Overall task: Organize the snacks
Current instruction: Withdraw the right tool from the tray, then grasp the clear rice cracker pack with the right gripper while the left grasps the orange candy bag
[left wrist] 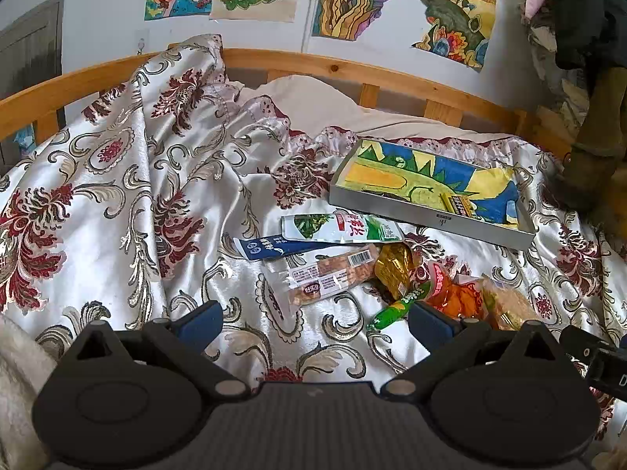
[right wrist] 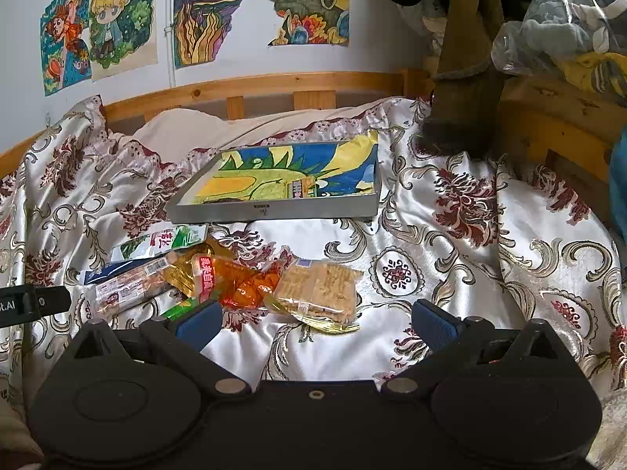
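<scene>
A bed with a wooden rail stands against a white wall hung with colourful drawings, and a shiny floral bedspread covers it. My left gripper hangs low over the spread with its blue pads wide apart and nothing between them. Ahead of it the snacks lie in a loose pile: a green and white packet, a blue packet touching it, a clear-wrapped bar with a barcode, a gold wrapper, a small green candy, then an orange packet and a cracker pack. Beyond the pile sits a shallow grey tray lined with a drawing, one small packet inside it. My right gripper is also spread open and empty, just short of the crackers.
</scene>
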A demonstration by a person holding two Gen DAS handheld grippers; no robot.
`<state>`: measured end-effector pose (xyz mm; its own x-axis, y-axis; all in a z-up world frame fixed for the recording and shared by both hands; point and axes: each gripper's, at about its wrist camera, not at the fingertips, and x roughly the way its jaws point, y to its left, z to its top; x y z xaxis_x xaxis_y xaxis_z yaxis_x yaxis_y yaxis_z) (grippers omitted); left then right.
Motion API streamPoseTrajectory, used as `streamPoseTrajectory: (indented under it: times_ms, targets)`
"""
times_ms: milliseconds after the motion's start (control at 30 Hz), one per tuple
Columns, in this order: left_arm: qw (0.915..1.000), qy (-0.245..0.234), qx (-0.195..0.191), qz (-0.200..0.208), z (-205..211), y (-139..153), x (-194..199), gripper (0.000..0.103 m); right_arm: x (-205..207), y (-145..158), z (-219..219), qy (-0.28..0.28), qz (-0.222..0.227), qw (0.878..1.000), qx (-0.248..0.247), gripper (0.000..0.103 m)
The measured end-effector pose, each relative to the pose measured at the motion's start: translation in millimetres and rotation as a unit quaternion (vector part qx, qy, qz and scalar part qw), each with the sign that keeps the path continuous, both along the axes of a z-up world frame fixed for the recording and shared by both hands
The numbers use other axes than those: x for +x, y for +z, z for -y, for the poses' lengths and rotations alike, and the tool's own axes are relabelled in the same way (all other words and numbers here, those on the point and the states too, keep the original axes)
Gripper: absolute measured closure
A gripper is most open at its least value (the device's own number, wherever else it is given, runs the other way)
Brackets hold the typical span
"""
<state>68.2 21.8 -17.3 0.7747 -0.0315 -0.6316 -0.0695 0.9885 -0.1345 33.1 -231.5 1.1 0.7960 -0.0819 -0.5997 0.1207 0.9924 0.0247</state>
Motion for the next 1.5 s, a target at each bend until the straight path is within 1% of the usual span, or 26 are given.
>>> streamPoseTrajectory:
  times_ms: [133, 233, 300, 433, 500, 600, 767, 833, 933, 1000, 1133, 1267, 1367, 1500]
  targets:
    - [0.9999, -0.012, -0.005, -0.004, -0.2, -0.2, 1.4, 0.001, 3.0, -2.2, 1.4, 0.005, -0.009, 1.0, 0.007, 0.001]
    - [0.9996, -0.021, -0.009, -0.016, 0.3, 0.6, 3.8, 0.001, 5.7, -3.8, 3.3, 0.003, -0.017, 1.0, 0.013, 0.001]
    - [0.9991, -0.033, -0.002, -0.027, 3.2, 2.1, 7.5, 0.001, 7.5, -5.1, 4.5, 0.004, -0.024, 1.0, 0.019, 0.001]
    - [0.9961, -0.072, 0.012, -0.05, 11.1, 3.4, 19.9, 0.001, 14.4, -9.7, 11.4, 0.006, -0.043, 0.998, 0.045, 0.001]
    - [0.9931, -0.097, 0.012, -0.065, 15.2, 1.4, 30.4, 0.001, 17.2, -11.2, 15.1, -0.002, -0.051, 0.997, 0.054, 0.001]
    - [0.9889, -0.123, 0.009, -0.084, 20.9, -3.3, 46.1, 0.001, 22.5, -12.5, 20.7, -0.005, -0.063, 0.996, 0.067, 0.001]
    - [0.9855, -0.145, 0.018, -0.086, 30.1, -13.7, 73.2, 0.001, 39.5, -15.7, 29.3, 0.004, -0.088, 0.992, 0.087, 0.001]
    - [0.9842, -0.156, 0.022, -0.081, 35.1, -17.7, 83.4, 0.001, 50.2, -17.7, 33.8, 0.013, -0.104, 0.99, 0.099, 0.001]
    - [0.9821, -0.174, 0.016, -0.071, 42.9, -22.6, 96.1, 0.001, 72.1, -21.0, 46.4, 0.029, -0.128, 0.983, 0.13, 0.001]
    - [0.9791, -0.191, 0.014, -0.069, 50.1, -27.4, 104.5, 0.001, 87.9, -22.9, 55.5, 0.032, -0.139, 0.979, 0.144, 0.001]
    - [0.9735, -0.219, 0.031, -0.058, 66.9, -39.1, 118.5, 0.001, 115.8, -30.0, 65.6, 0.035, -0.142, 0.981, 0.128, 0.001]
    - [0.9657, -0.253, 0.037, -0.047, 78.9, -50.0, 130.5, 0.001, 133.5, -48.4, 73.1, 0.034, -0.156, 0.974, 0.162, 0.001]
    - [0.9578, -0.282, 0.037, -0.039, 86.8, -56.7, 136.2, 0.001, 142.5, -59.7, 76.5, 0.034, -0.17, 0.967, 0.188, 0.001]
    - [0.942, -0.331, 0.039, -0.034, 98.0, -67.3, 142.9, 0.001, 152.4, -70.1, 77.6, 0.03, -0.18, 0.959, 0.215, 0.001]
